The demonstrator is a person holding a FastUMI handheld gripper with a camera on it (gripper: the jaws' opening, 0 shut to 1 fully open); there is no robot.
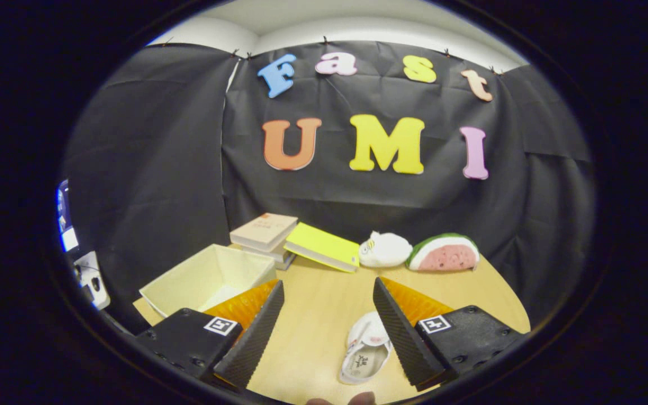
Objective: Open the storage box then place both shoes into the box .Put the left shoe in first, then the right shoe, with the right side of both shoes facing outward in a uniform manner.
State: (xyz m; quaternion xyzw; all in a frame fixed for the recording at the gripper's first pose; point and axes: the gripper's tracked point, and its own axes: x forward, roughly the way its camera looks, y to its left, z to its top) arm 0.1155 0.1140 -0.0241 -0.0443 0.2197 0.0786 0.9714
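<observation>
My gripper (328,289) is open above the wooden table (324,304), with nothing between its fingers. A small white shoe (364,350) lies on the table low between the fingers, close against the right finger (400,332), its opening facing up. The cream storage box (206,278) stands open beyond the left finger (256,332), which covers its near corner. Something pale lies inside the box; I cannot tell what it is.
Behind the box lies a stack of books (265,233) with a yellow-green book (324,247) leaning beside it. A white plush toy (385,249) and a watermelon-slice toy (445,253) sit at the table's back. Black cloth walls close the booth.
</observation>
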